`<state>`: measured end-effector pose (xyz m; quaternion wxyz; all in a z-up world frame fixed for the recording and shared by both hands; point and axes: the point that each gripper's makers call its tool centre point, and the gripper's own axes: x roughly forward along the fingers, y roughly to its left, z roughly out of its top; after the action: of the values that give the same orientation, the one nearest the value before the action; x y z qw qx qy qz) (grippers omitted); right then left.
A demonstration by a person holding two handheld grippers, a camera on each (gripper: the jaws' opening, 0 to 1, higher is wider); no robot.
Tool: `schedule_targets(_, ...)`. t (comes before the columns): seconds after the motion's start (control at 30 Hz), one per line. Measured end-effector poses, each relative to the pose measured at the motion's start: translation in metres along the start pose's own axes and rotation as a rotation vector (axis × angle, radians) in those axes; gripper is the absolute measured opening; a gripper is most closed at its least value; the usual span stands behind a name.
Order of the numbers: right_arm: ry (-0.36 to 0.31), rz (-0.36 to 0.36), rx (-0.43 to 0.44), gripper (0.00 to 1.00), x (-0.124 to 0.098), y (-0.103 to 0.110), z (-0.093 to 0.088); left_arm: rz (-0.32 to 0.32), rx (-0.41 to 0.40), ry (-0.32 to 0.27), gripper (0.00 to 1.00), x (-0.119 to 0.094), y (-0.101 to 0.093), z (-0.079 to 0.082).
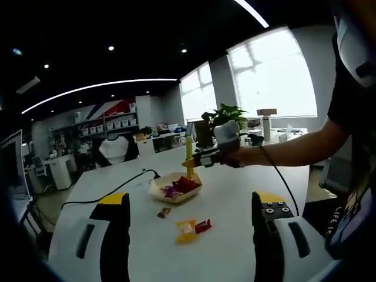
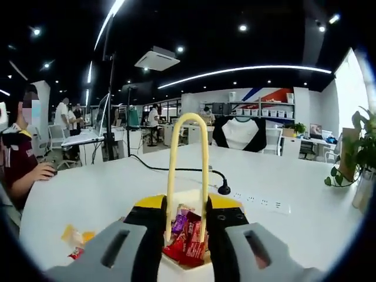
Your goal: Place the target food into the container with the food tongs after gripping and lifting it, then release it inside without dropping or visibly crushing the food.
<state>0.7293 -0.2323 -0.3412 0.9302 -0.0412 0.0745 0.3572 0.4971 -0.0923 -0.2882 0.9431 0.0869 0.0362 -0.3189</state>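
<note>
Left gripper is hovering above the white desk with its jaws spread wide, holding nothing. Ahead of it, between the jaws, a brown wrapped candy, a yellow wrapped candy and a red wrapped candy are lying loose on the desk. Beyond them the shallow cream paper container of wrapped sweets is sitting. Right gripper is clamping the yellow plastic food tongs, whose tips are reaching down into the container directly below it among the red and purple wrappers. Whether the tongs are pinching a sweet cannot be told. Risk: tightening further could crush a sweet; lifting without letting go could drag one out.
</note>
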Motion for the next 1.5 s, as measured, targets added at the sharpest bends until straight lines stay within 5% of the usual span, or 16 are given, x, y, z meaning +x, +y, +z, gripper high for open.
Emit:
schedule_targets(0.57, -0.053, 0.065, -0.010, 0.23, -0.018, 0.032, 0.011, -0.022, -0.006, -0.015, 0.90, 0.004, -0.010, 0.003)
schedule_targets(0.9, -0.063, 0.108, 0.015, 0.23, -0.029, 0.058, 0.002, -0.025, -0.010, -0.013, 0.90, 0.006, -0.011, 0.000)
schedule_targets(1.5, -0.019, 0.236, 0.038, 0.24, -0.033, 0.138, -0.035, -0.038, -0.005, -0.024, 0.90, 0.013, -0.016, 0.001)
